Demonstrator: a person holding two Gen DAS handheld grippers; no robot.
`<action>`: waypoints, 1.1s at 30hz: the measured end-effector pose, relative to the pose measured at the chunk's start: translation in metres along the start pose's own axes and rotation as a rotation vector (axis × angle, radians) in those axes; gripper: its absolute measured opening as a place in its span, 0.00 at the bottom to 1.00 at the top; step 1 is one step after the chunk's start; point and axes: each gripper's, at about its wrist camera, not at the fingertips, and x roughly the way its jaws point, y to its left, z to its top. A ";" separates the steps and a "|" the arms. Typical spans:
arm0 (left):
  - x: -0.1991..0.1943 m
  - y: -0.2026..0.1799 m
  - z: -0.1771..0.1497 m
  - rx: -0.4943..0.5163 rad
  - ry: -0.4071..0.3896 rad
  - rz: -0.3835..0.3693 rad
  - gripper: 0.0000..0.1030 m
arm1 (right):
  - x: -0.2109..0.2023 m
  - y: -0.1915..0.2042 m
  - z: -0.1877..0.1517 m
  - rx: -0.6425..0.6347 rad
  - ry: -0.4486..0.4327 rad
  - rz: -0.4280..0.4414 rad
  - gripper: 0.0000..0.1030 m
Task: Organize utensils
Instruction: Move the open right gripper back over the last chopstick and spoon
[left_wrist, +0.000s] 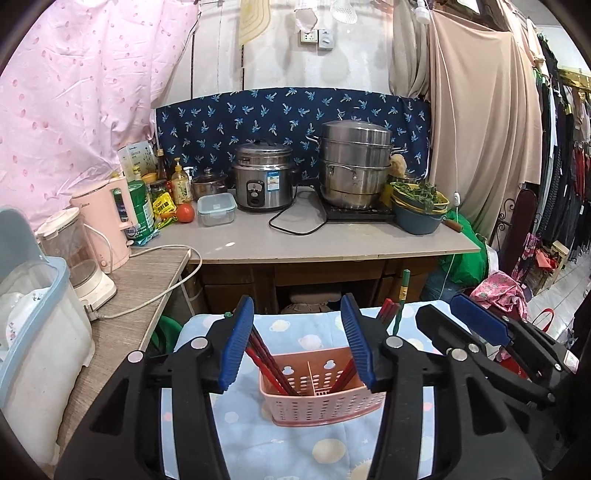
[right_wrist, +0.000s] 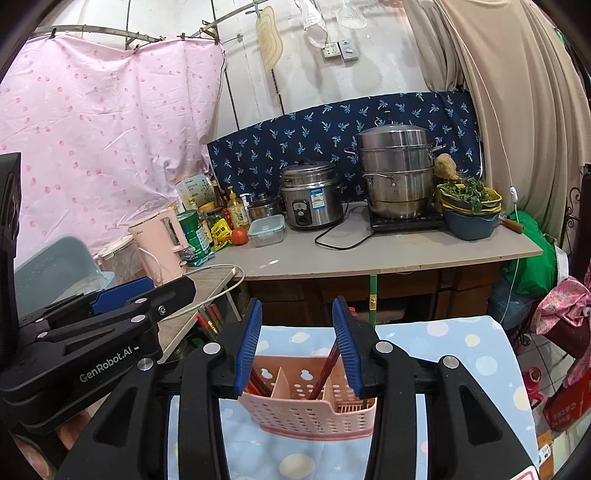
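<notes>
The left hand-held gripper (left_wrist: 299, 343) hangs over the near part of the tabletop (left_wrist: 314, 450), its two blue-padded fingers spread wide with nothing between them. Straight beyond its tips sits a pink perforated basket (left_wrist: 321, 402), on the blue cloth with pale dots that covers the tabletop, about midway between the left and right edges. A thin wall splits the basket into compartments. Dark red chopsticks (left_wrist: 267, 360) lean in the left compartment, slanting up toward the left finger pad (left_wrist: 236, 347); whether they touch it I cannot tell. More dark sticks (left_wrist: 341, 376) lean in the right compartment, mostly hidden behind the right pad.

The right hand-held gripper (right_wrist: 297, 343) is just beside the left one, also over the basket (right_wrist: 310, 417), and it too stands wide open and grips nothing. From its side the red chopsticks (right_wrist: 327, 371) in the right compartment rise close to its right pad. A green stick with a yellow band (right_wrist: 373, 301) stands up beyond the far edge of the tabletop, next to a few more red sticks (left_wrist: 386, 308) seen from the left wrist.

Farther back, well apart from the basket, a long grey counter (left_wrist: 332, 240) carries a steel rice cooker (left_wrist: 262, 179), a stacked steel steamer (left_wrist: 354, 162), a blue bowl of greens (left_wrist: 419, 212), a clear lidded box (left_wrist: 216, 208), a tomato (left_wrist: 185, 212) and a pink kettle (left_wrist: 107, 218).
</notes>
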 end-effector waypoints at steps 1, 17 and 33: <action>-0.003 0.000 -0.001 0.000 -0.002 -0.001 0.46 | -0.003 0.001 -0.001 -0.001 -0.001 0.000 0.38; -0.045 -0.003 -0.026 0.009 0.000 0.003 0.49 | -0.048 0.015 -0.025 -0.016 0.010 -0.004 0.38; -0.067 -0.003 -0.077 0.017 0.053 0.011 0.56 | -0.076 0.013 -0.078 0.011 0.081 -0.018 0.41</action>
